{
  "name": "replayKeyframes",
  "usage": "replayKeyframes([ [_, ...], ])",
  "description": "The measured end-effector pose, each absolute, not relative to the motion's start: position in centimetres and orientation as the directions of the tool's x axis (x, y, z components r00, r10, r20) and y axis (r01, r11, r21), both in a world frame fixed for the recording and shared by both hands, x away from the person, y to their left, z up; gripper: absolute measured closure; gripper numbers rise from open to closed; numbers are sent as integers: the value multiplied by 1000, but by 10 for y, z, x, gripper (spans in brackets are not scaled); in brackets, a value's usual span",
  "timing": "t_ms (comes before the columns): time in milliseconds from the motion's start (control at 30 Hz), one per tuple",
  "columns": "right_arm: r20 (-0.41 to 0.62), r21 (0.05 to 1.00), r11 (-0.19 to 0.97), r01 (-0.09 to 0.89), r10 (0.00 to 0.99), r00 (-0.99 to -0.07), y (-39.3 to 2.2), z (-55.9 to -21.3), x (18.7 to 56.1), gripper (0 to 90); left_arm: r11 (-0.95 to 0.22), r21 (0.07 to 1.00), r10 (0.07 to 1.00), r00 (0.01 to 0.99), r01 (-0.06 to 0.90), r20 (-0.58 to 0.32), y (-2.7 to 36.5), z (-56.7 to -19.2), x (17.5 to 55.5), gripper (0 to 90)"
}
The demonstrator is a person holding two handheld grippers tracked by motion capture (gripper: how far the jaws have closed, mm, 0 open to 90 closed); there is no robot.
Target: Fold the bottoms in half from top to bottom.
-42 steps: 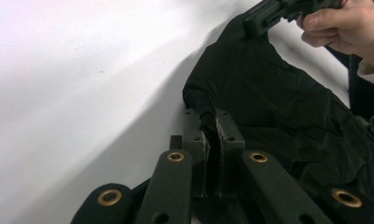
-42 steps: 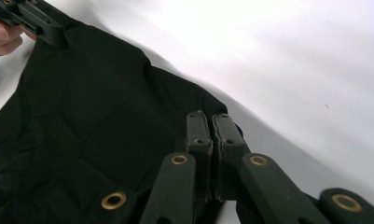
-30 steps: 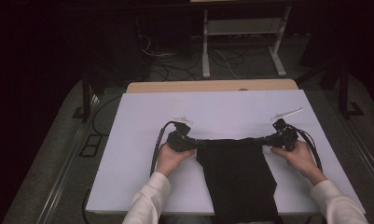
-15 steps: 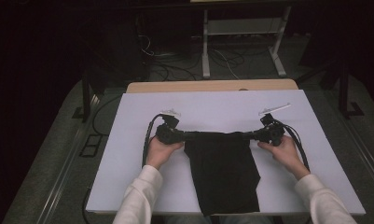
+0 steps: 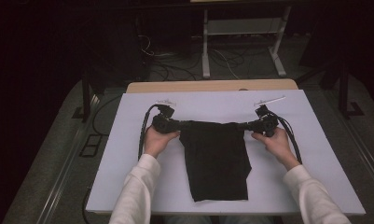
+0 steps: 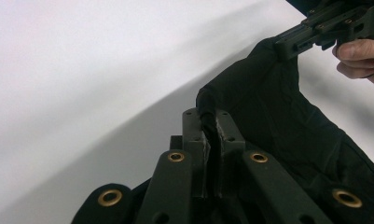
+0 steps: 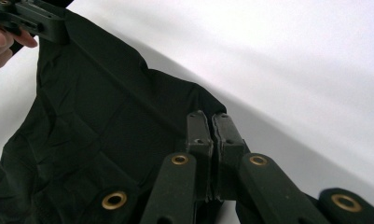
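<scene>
Tabletop (image 5: pixel 128 154): white sheet over a wooden top, its far edge showing bare wood.
Black cloth (image 5: pixel 217 163): lies on the middle of the tabletop, its far edge pulled taut between both grippers, the rest spread flat toward the person.
Left gripper (image 5: pixel 179 125): closed tight on the cloth's far left corner, the fabric pinched between its pads in the left gripper view (image 6: pixel 211 140).
Right gripper (image 5: pixel 246 126): clamped fully on the far right corner; jaws meet over the fabric in its own view (image 7: pixel 211 140).
</scene>
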State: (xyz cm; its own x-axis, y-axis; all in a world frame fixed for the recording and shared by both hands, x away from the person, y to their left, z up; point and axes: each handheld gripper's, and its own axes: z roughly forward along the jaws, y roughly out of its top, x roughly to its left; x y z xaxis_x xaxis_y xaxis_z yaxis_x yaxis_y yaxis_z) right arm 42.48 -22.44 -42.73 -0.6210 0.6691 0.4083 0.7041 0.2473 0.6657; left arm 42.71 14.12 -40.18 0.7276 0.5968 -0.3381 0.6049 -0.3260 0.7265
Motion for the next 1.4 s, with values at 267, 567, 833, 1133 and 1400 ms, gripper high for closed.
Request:
replayKeyframes([
  [267, 403, 667, 231, 709, 688, -603, -225, -424, 440, 860, -336, 734, 601, 735, 590, -315, 136, -392, 443, 845],
  [567, 384, 663, 236, 710, 707, -593, -224, -421, 452, 860, -333, 733, 615, 726, 593, -308, 135, -394, 455, 844],
  [833, 370, 673, 225, 705, 722, -584, -220, -417, 469, 859, -297, 745, 639, 704, 597, -310, 137, -400, 471, 844],
  [1133, 388, 680, 185, 710, 730, -562, -223, -425, 479, 859, -297, 754, 646, 705, 586, -293, 133, -403, 484, 843],
  [1400, 397, 692, 151, 706, 737, -547, -227, -434, 486, 858, -270, 765, 660, 691, 585, -295, 130, -416, 493, 841],
])
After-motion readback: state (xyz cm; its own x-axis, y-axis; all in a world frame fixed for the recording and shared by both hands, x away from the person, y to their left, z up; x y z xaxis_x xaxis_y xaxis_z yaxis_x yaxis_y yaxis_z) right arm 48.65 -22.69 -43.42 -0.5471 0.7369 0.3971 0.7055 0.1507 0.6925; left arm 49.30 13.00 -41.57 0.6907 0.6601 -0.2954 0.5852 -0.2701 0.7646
